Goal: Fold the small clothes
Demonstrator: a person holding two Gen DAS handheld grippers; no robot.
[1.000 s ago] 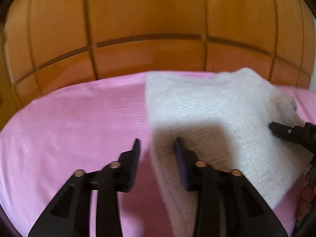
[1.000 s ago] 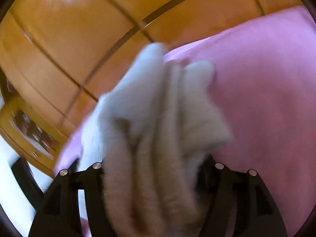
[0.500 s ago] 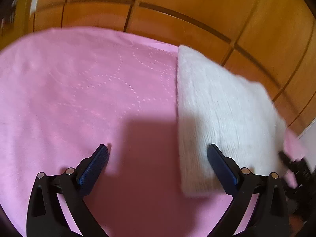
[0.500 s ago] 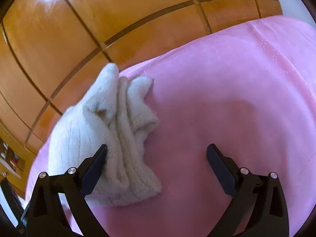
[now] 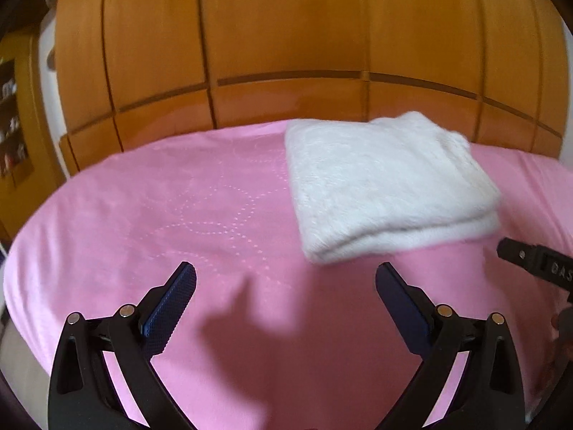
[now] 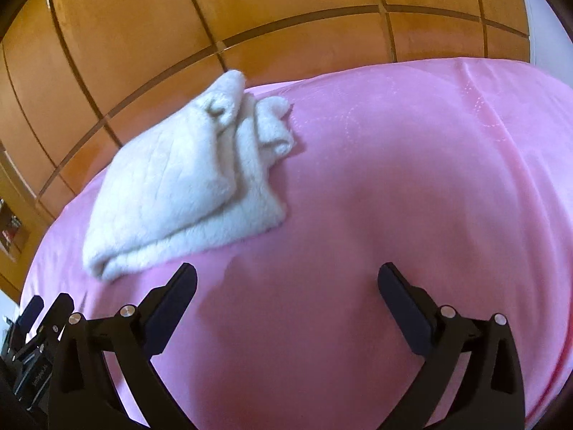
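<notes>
A bed covered with a pink sheet (image 5: 222, 215) fills the lower field of both wrist views; faint dotted circles are stitched into the fabric. Behind it stands a glossy orange-brown wooden panelled wall (image 5: 286, 36), divided by dark vertical and horizontal grooves (its curvature is lens distortion). A soft highlight lies on the panels. At far left, a wooden shelf unit (image 5: 10, 118) holds small blurred items. A pale wall strip (image 6: 548, 25) shows at right.
</notes>
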